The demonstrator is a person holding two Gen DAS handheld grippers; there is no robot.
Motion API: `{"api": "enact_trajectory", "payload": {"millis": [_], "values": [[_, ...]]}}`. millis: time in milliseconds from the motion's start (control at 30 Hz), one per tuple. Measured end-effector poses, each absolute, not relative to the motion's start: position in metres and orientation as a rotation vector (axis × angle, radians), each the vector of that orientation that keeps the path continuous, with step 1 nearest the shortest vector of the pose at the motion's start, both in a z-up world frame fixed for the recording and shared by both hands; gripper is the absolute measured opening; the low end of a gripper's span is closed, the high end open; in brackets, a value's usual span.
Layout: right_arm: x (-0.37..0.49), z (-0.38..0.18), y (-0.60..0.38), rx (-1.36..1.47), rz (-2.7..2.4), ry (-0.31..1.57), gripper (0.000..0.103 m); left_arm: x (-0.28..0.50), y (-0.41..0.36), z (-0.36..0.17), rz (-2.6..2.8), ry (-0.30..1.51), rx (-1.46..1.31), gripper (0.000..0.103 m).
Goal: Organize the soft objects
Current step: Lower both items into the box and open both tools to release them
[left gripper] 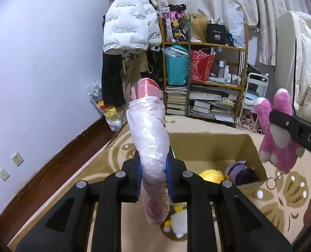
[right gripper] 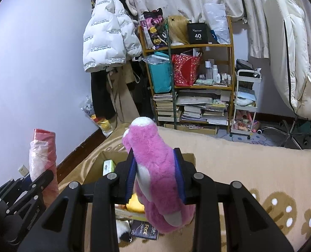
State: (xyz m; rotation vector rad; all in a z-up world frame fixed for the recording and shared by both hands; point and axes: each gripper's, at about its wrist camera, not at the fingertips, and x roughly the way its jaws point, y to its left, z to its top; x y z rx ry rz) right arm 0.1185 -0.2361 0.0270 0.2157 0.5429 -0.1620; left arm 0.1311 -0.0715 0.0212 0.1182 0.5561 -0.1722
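Observation:
My left gripper (left gripper: 154, 172) is shut on a pink item wrapped in clear plastic (left gripper: 150, 138), held upright above the near edge of an open cardboard box (left gripper: 208, 145). The wrapped item also shows at the left of the right wrist view (right gripper: 43, 157). My right gripper (right gripper: 156, 176) is shut on a pink plush toy (right gripper: 155, 168) with white paws, held above the box (right gripper: 96, 168). The same plush, with a keyring chain, hangs at the right of the left wrist view (left gripper: 278, 134). A yellow plush (left gripper: 212, 175) and a purple plush (left gripper: 241, 171) lie in the box.
A white plush with yellow bits (left gripper: 178, 222) and a dark "Face" packet (right gripper: 144, 230) lie on the patterned beige rug (right gripper: 250, 168). A bookshelf (right gripper: 189, 84), hanging white jacket (right gripper: 105, 42), white cart (right gripper: 245, 103) and chair (right gripper: 292, 63) stand behind.

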Motion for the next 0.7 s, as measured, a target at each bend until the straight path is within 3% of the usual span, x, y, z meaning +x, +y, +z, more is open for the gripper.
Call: {"api": "enact_trajectory", "payload": {"millis": [700], "values": [[0.157,-0.012,-0.244,0.204,-0.138,0.604,0.035,0.174,-0.109,-0.028,-0.235,0.654,0.155,0.018]]}}
